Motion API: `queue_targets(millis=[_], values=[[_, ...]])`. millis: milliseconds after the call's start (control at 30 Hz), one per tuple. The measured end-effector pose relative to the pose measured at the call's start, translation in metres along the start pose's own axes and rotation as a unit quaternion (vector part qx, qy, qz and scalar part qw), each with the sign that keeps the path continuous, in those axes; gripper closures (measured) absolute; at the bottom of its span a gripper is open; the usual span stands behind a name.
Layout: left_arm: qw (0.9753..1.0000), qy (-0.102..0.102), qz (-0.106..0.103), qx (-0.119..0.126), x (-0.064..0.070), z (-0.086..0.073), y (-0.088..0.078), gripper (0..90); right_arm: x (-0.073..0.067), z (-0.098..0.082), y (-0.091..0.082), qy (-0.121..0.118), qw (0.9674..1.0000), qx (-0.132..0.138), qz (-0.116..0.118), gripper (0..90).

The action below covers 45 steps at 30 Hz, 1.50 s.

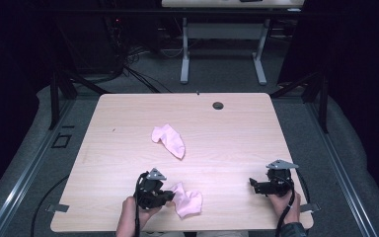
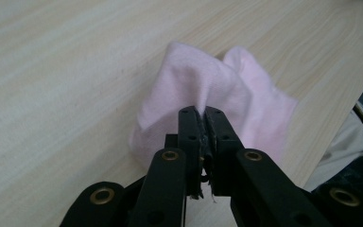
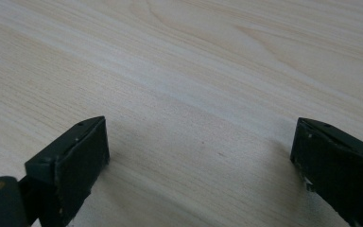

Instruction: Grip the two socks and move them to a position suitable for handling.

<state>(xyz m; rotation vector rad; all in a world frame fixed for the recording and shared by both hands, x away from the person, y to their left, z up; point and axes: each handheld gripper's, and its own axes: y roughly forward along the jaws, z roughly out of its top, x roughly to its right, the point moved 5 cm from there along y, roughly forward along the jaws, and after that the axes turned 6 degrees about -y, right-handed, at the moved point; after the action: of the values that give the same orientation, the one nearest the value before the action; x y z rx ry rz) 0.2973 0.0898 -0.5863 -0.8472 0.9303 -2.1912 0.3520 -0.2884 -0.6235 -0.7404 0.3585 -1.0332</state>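
Observation:
Two pink socks lie on the wooden table (image 1: 128,118). One pink sock (image 1: 169,139) rests flat near the table's middle. The other pink sock (image 1: 188,201) (image 2: 217,90) lies bunched near the front edge, and my left gripper (image 1: 170,196) (image 2: 201,112) is shut on a fold of its cloth. The jaws meet with pink fabric pinched between them in the left gripper view. My right gripper (image 1: 251,184) (image 3: 201,151) sits low at the front right, jaws wide apart over bare wood, holding nothing.
A dark round grommet (image 1: 218,105) sits near the table's far edge. Another desk's white legs (image 1: 184,54) stand on the grey carpet beyond. The table's front edge (image 2: 331,118) runs close to the held sock.

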Motion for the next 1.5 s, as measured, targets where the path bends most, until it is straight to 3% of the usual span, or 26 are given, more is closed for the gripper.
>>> queue_targets(millis=[133, 167, 200, 267, 300, 333, 433, 533, 567, 667, 767, 933, 1033, 1067, 1167, 1267, 1333, 1400, 1500], values=[[0.9999, -0.009, 0.004, -0.003, -0.004, -0.004, 0.003, 81.8, 0.000, 0.000, 0.000, 0.000, 1.0000, 0.000, 0.000, 4.6], [0.9999, -0.007, 0.011, -0.005, -0.005, -0.005, 0.002, 77.5, 0.000, 0.000, 0.000, 0.000, 1.0000, 0.000, 0.000, 4.6], [0.9999, -0.006, 0.013, -0.003, -0.006, -0.004, 0.000, 63.9, 0.000, 0.000, 0.000, 0.000, 1.0000, 0.000, 0.000, 4.6], [0.9997, -0.001, 0.022, -0.001, -0.007, -0.002, -0.002, 48.5, 0.000, 0.000, 0.000, 0.000, 1.0000, 0.000, 0.000, 4.6], [0.9996, 0.001, 0.029, 0.004, -0.008, 0.001, -0.004, 48.5, 0.000, 0.000, 0.000, 0.000, 1.0000, 0.000, 0.000, 4.6], [0.9989, 0.006, 0.046, 0.012, -0.012, 0.009, -0.010, 35.6, 0.000, 0.000, 0.000, 0.000, 1.0000, 0.000, 0.000, 4.6], [0.9981, 0.011, 0.056, 0.022, -0.016, 0.019, -0.015, 24.7, 0.000, 0.000, 0.000, 0.000, 1.0000, 0.000, 0.000, 4.6], [0.9963, 0.018, 0.075, 0.038, -0.028, 0.045, -0.020, 18.1, 0.000, 0.000, 0.000, 0.000, 1.0000, 0.000, 0.000, 4.5], [0.9963, 0.018, 0.075, 0.038, -0.028, 0.045, -0.020, 15.2, 0.000, 0.000, 0.000, 0.000, 1.0000, 0.000, 0.000, 4.5], [0.9950, 0.022, 0.085, 0.047, -0.044, 0.072, -0.020, 12.1, 0.000, 0.000, 0.000, 0.000, 1.0000, 0.000, 0.000, 4.6], [0.9954, 0.021, 0.083, 0.043, -0.053, 0.084, -0.016, 5.1, 0.000, 0.000, 0.000, 0.000, 1.0000, 0.000, 0.000, 4.5], [0.9934, 0.011, 0.102, 0.052, -0.078, 0.115, -0.001, 0.1, 0.000, 0.000, 0.000, 0.000, 1.0000, 0.000, 0.000, 4.5], [0.9933, 0.006, 0.100, 0.058, -0.084, 0.123, 0.005, 0.0, 0.000, 0.000, 0.000, 0.000, 1.0000, 0.000, 0.000, 4.5], [0.9920, 0.007, 0.111, 0.059, -0.090, 0.131, 0.009, 0.0, 0.000, 0.000, 0.000, 0.000, 1.0000, 0.000, 0.000, 4.5], [0.9919, 0.003, 0.113, 0.058, -0.095, 0.139, 0.014, 0.0, 0.000, 0.000, 0.000, -0.001, 1.0000, 0.000, 0.000, 4.5], [0.9924, -0.002, 0.112, 0.050, -0.102, 0.148, 0.021, 1.7, 0.000, 0.000, 0.000, 0.000, 1.0000, 0.001, 0.000, 4.5], [0.9911, 0.007, 0.123, 0.049, -0.105, 0.153, 0.026, 8.5, 0.000, 0.000, 0.000, -0.001, 1.0000, 0.001, 0.000, 4.5], [0.9922, -0.006, 0.119, 0.038, -0.113, 0.157, 0.036, 10.2, 0.000, 0.000, 0.000, -0.001, 1.0000, 0.000, 0.000, 4.5], [0.9913, -0.012, 0.126, 0.038, -0.118, 0.161, 0.042, 14.6, 0.000, 0.000, 0.000, 0.000, 1.0000, 0.000, 0.000, 4.5]])
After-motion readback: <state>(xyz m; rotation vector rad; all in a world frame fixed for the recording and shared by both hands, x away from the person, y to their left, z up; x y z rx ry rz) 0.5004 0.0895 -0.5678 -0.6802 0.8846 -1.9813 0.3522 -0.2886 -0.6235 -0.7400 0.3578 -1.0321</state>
